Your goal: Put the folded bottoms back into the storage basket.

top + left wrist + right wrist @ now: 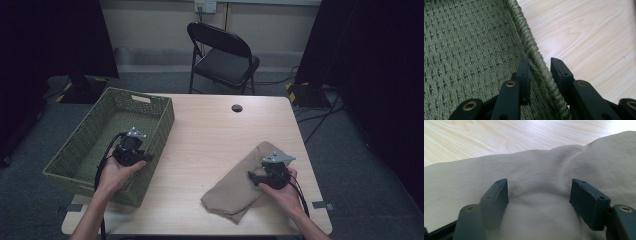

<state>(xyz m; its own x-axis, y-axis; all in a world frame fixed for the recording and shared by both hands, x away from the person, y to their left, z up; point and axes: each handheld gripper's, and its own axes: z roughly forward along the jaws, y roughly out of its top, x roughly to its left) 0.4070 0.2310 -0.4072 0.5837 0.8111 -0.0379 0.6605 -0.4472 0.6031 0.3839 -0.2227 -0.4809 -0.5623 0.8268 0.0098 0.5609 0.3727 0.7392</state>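
On the pale wooden table (220,135) a green woven basket (85,145) sits at the left edge and a folded tan cloth (235,187) lies near the front right; the two are well apart. The left gripper (145,157) is at the basket's right wall near its front corner; in the left gripper view its jaws straddle the braided rim (537,62), one jaw inside the basket and one outside over the table, set close about the rim; whether the pads actually press on it I cannot tell. The right gripper (251,176) rests on the cloth, pointing left; in the right gripper view its jaws stand spread wide, with a soft hump of the cloth (541,202) bulging up between them and the pads not squeezing it. Behind the table stands a black folding chair (222,57); a round hole (237,108) shows in the tabletop near the far edge.
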